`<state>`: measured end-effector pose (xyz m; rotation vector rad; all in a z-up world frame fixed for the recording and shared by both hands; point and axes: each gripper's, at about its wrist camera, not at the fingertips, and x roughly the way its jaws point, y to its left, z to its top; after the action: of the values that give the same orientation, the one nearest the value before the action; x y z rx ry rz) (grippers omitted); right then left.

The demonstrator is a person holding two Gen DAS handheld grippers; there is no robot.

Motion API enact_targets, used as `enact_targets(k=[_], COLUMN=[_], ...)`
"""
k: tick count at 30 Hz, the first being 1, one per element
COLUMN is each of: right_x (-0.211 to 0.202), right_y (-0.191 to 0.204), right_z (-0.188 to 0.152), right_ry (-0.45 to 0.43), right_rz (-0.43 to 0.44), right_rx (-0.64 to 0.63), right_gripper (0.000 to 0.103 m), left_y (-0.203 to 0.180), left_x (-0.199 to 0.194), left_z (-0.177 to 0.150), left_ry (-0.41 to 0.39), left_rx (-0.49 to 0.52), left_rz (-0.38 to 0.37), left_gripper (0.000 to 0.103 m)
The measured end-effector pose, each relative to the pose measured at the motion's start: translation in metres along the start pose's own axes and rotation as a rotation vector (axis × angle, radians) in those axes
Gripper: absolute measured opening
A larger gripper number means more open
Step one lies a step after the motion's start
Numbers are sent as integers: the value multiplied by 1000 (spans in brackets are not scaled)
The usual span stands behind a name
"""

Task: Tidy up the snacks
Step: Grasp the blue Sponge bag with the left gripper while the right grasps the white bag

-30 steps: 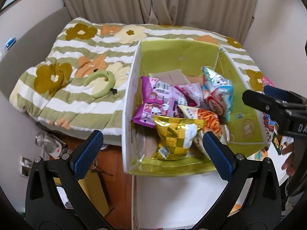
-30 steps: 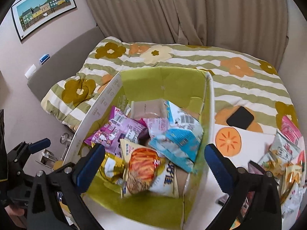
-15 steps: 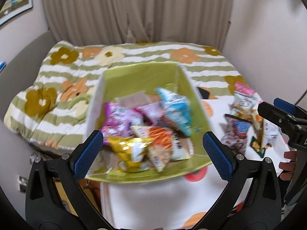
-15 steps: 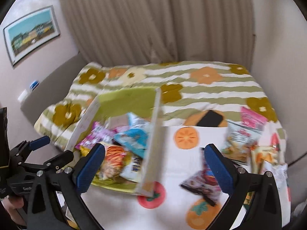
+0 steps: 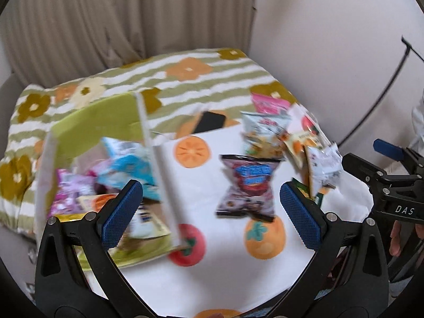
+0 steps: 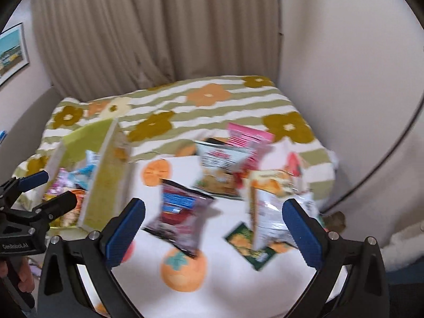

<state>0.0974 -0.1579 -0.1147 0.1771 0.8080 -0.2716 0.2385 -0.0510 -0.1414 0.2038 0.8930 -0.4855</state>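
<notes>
Sitting left on white fruit-print cloth point(image 5: 225, 278): green box point(image 5: 95, 116), part full of snacks. Loose pile point(image 6: 254, 164) lies right. Dark purple-red bag point(image 6: 180, 212) nearest, dead ahead of right gripper point(image 6: 213, 232), long axis tilted toward box. Left gripper point(image 5: 212, 214) also faces it. Both tongs spread wide, empty.

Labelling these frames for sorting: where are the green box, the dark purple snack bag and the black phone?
green box point(image 5: 92, 118), left wrist view, inner back wall.
dark purple snack bag point(image 6: 180, 212), right wrist view, bag's middle.
black phone point(image 5: 210, 122), left wrist view, its face.
</notes>
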Motion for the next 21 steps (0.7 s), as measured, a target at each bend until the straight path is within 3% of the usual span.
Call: enact_targets(k=[10,21], right_x=[50,118], right_y=[-52,-48], right_z=[-30,-62], right_ry=[62,75], right_rz=[-161,-341], right_rx=[100,94], right_gripper=[103,103], left_y=[-42,-53], left_x=[94,169], left_z=[-7,-28], left_ry=[151,243], left_rx=[40,58], left_rz=[-42,-43], left_gripper=[103,103])
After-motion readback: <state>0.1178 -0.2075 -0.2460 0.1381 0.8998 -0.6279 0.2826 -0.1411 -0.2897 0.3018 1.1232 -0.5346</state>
